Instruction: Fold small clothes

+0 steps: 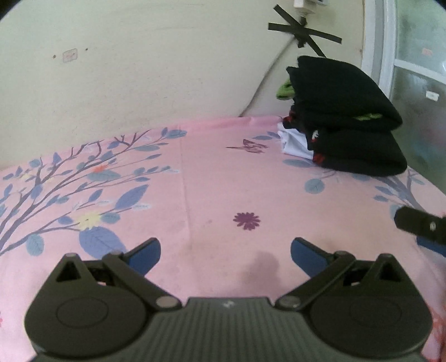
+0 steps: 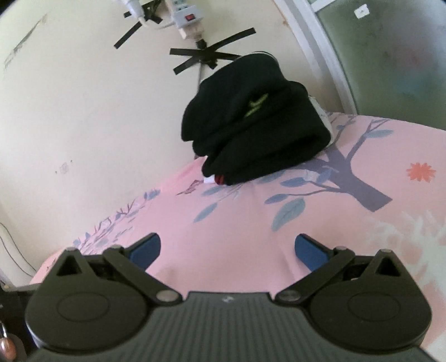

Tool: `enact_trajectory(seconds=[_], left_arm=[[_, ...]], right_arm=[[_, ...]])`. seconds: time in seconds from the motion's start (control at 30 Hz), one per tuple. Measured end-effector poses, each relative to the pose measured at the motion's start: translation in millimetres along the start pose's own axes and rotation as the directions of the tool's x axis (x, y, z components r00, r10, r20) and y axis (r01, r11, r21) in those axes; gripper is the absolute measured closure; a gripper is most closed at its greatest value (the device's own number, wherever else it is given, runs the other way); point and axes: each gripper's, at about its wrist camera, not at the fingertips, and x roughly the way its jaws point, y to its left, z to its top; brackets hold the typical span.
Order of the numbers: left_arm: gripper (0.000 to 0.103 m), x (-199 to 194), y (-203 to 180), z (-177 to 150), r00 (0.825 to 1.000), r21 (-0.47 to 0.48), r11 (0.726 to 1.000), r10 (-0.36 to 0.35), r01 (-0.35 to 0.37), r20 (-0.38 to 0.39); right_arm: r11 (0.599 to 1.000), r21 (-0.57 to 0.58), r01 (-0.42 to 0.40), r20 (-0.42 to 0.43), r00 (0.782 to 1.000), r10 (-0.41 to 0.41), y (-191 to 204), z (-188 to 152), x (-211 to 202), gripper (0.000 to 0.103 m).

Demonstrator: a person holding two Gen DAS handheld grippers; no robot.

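A stack of folded black clothes sits at the far right of the pink floral bed sheet, with a white garment under its left side. The same stack shows in the right wrist view, ahead against the wall. My left gripper is open and empty, low over bare sheet. My right gripper is open and empty over the sheet, short of the stack. One finger of the right gripper shows at the right edge of the left wrist view.
A cream wall runs behind the bed, with black tape crosses and a power strip fixed to it. A white-framed glass door stands at the right. A green item lies behind the stack.
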Motion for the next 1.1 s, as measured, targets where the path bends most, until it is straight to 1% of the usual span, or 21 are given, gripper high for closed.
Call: enact_trajectory(seconds=[0.1,0.33,0.6,1.1], left_arm=[[0.0,1,1,1,1.0,-0.009,1.0,0.02,-0.02,0.006],[0.0,-3,-4,-1,0.997,0.018,0.998,0.066,-0.067,0.024],[0.0,-2,-4,-1,0.997,0.017,0.996,0.082,-0.082,0.011],[0.0,-5,-9,-2,0.994,0.052,0.993,0.104,-0.106,0.032]], right_arm=[[1.0,-0.018,0.013,0.02,1.0,-0.013,2,-1,-4,0.006],[1.0,-0.014,0.009,0.007,1.0,-0.009,1,-1,0,0.006],[1.0,-0.005,-0.01,-0.003,1.0,0.01,0,0,1,0.006],[1.0,0.004,-0.019,-0.006,1.0,0.019,-1,-1,2,0.006]])
